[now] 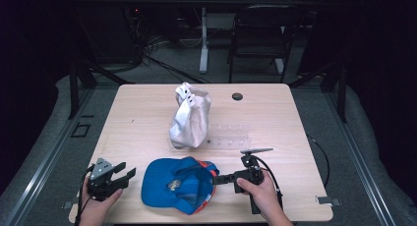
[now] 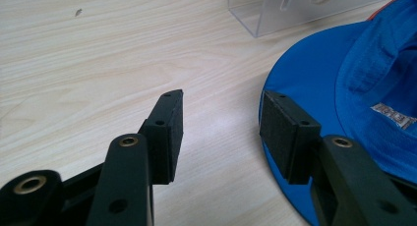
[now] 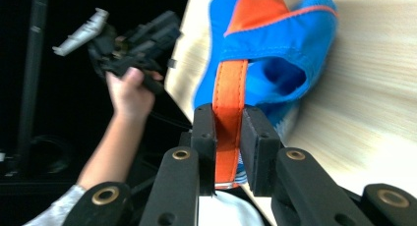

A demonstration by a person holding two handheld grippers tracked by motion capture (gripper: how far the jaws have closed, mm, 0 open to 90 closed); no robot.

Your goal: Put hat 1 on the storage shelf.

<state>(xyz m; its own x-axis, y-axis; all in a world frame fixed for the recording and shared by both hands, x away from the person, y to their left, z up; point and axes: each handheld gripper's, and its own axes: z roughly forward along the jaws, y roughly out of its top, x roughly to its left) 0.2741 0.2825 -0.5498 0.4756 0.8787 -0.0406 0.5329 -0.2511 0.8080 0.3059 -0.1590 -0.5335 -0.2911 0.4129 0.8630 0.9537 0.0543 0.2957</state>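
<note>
A blue cap with orange trim lies upside down near the table's front edge. My right gripper reaches in from the cap's right side. In the right gripper view its jaws are shut on the cap's orange back strap, and the blue crown hangs beyond them. My left gripper sits just left of the cap's brim, open. In the left gripper view its pads stand wide apart over bare wood, and the right pad overlaps the edge of the blue brim.
A crumpled beige cap sits at mid-table. A clear plastic stand is to its right. A small black disc lies near the far edge of the wooden table. A chair stands beyond the table.
</note>
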